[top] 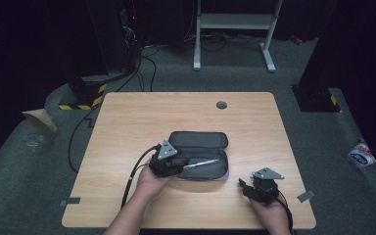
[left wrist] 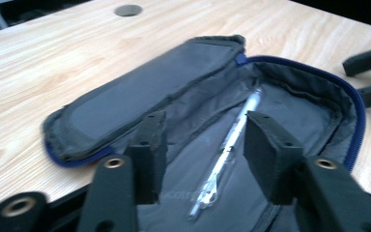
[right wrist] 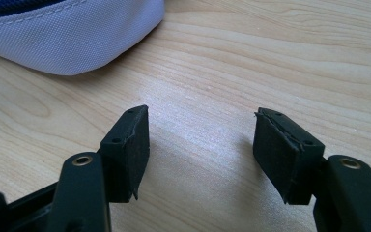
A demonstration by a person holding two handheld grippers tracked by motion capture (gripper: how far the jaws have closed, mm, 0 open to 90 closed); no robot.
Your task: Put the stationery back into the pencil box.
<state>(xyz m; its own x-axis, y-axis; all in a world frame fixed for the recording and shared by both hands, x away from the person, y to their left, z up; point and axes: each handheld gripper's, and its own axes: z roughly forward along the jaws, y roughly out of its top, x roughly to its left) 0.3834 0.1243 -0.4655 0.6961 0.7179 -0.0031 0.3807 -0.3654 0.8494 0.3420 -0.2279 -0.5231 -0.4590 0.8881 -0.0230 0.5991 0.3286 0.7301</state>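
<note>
A grey pencil case (top: 198,147) with a blue zip lies unzipped and spread flat at the middle of the wooden table (top: 127,122). A clear pen (top: 200,163) lies inside its near half. My left gripper (top: 178,166) hovers at the case's left end, jaws apart. In the left gripper view the pen (left wrist: 232,140) rests on the lining of the case (left wrist: 125,104), in line with the gap of the left gripper (left wrist: 206,121), and neither pad touches it. My right gripper (top: 243,186) stands open over bare wood, right of the case. The case's outer edge (right wrist: 67,34) shows beyond the right gripper (right wrist: 200,121).
A round cable hole (top: 221,105) sits near the table's far edge. Behind the table stand a white desk frame (top: 235,22) and a black-and-yellow striped base (top: 83,98). A packet (top: 361,154) lies on the grey floor at right.
</note>
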